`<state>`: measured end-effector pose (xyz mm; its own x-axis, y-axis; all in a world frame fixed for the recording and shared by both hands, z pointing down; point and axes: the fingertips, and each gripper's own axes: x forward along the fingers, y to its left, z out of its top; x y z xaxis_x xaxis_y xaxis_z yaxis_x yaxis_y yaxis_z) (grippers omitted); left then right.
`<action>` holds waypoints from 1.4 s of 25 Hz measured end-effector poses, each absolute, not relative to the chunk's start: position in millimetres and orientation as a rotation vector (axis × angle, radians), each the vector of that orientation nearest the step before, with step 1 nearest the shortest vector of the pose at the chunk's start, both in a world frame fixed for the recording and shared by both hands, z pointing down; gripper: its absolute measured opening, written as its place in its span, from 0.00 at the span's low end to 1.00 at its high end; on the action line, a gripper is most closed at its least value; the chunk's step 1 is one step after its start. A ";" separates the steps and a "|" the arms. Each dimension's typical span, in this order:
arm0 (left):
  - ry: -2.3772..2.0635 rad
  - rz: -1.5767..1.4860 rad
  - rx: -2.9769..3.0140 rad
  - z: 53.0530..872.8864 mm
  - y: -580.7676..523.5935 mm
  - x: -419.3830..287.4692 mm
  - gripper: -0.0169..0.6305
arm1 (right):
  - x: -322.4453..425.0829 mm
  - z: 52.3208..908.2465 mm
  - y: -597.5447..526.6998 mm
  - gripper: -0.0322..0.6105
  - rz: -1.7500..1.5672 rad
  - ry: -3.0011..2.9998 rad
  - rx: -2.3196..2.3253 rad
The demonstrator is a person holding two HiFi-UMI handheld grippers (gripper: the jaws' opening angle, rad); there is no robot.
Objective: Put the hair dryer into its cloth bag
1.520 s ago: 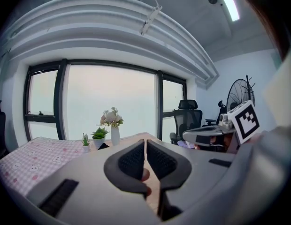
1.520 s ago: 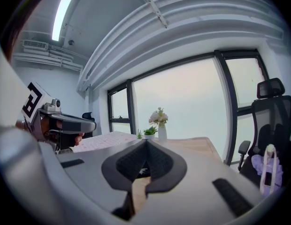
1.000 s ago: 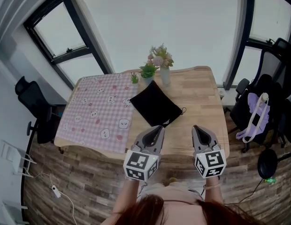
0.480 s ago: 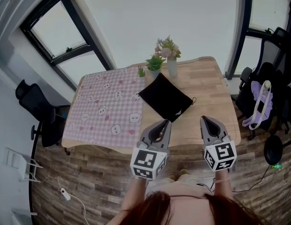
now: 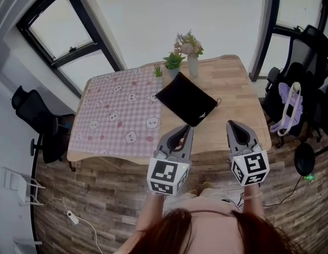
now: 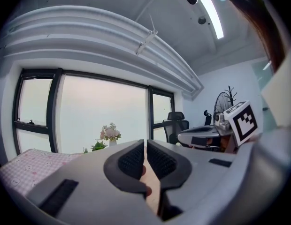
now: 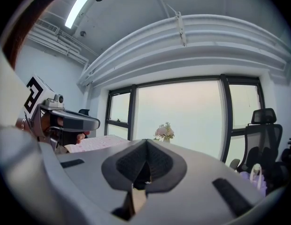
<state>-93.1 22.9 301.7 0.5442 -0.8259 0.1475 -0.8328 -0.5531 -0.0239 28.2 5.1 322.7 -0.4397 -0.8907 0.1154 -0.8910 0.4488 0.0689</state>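
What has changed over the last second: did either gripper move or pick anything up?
The left gripper and right gripper have both moved a little forward and up by the table's near edge, and the head view has shifted with them. Nothing was taken hold of or let go: both stay shut and empty. The black cloth bag lies unmoved on the table beside the checked cloth.

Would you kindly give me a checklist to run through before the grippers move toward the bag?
1. Left gripper shut and empty: ok.
2. Right gripper shut and empty: ok.
3. Bag on the table, nothing on top of it: ok.
4. Hair dryer in sight: not ok, none visible.
5. Bag mouth open: cannot tell.
6. Vase apart from bag: ok.
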 end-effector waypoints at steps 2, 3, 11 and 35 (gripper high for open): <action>-1.456 0.219 2.719 301.7 25.7 -97.2 0.06 | 24.9 320.8 8.1 0.05 -0.007 -2.552 1.586; -1.454 0.220 2.720 301.3 27.4 -99.1 0.06 | 23.5 319.6 9.7 0.05 -0.011 -2.549 1.588; -1.456 0.231 2.722 301.1 38.8 -114.8 0.06 | 13.4 311.5 20.3 0.05 -0.043 -2.532 1.606; -1.444 0.222 2.712 306.0 50.9 -115.5 0.06 | 12.4 311.3 33.9 0.05 -0.101 -2.497 1.597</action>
<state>-115.5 50.9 306.0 0.5507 -0.8201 0.1554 -0.8289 -0.5592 -0.0135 12.4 33.9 311.3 -0.4093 -0.9056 0.1110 -0.8937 0.4224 0.1511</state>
